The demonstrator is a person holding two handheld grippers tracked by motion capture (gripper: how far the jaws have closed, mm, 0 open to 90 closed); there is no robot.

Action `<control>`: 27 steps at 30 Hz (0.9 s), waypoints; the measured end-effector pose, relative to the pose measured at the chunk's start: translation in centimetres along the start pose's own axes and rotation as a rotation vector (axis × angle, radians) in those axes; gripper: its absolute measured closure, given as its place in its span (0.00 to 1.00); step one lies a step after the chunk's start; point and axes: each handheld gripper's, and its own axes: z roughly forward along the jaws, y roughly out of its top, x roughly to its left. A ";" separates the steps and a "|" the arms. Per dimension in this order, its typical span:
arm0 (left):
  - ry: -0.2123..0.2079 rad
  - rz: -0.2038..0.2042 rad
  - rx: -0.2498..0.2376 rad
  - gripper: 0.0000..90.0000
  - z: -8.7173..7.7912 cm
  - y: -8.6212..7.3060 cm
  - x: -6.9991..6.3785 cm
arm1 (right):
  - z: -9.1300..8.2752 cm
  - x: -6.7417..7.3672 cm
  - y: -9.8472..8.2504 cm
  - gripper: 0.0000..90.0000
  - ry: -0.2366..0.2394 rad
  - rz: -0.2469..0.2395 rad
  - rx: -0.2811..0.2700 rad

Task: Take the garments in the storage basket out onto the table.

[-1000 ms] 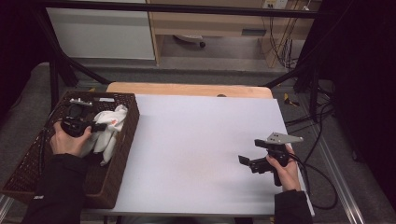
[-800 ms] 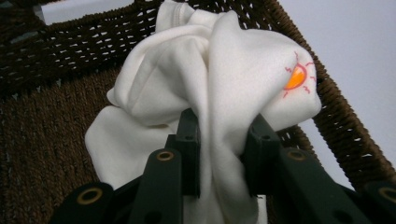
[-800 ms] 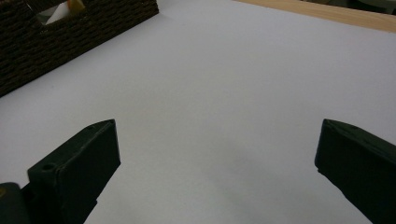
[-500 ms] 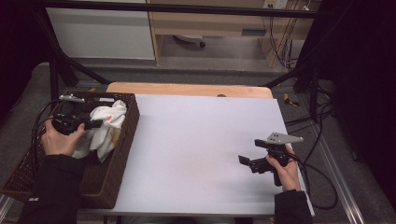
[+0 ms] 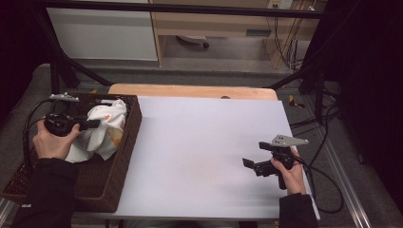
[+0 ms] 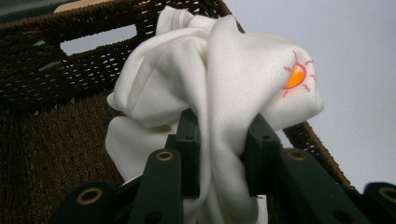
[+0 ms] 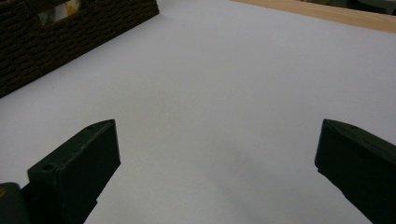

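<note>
The left hand-held gripper (image 6: 219,144) is clamped on a bunched white cloth (image 6: 219,79) with an orange sun print, holding it above the dark wicker basket (image 5: 124,156) at the table's (image 5: 204,142) left edge. The right hand-held gripper (image 7: 217,163) rests near the table's right edge, jaws wide apart with nothing between them.

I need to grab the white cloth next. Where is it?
In the high view, the white cloth is at the table's left, over the wicker basket, pinched in the left gripper.
</note>
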 end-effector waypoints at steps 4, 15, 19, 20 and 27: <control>-0.003 0.006 -0.010 0.78 -0.7 0.1 0.0 | 0.0 0.0 0.0 0.01 -0.001 0.000 0.001; -0.025 0.031 -0.037 0.78 -2.6 0.7 -0.6 | 0.0 0.0 0.0 0.01 0.001 0.002 0.000; -0.027 0.043 -0.044 0.78 -3.3 1.0 -0.9 | 0.0 0.0 0.0 0.01 -0.001 0.001 0.000; -0.029 0.046 -0.044 0.78 -3.5 1.1 -1.0 | 0.0 0.0 0.0 0.01 -0.001 0.001 0.000; -0.035 0.059 -0.043 0.78 -4.4 1.6 -1.3 | -0.1 0.0 0.0 0.01 -0.001 0.001 -0.002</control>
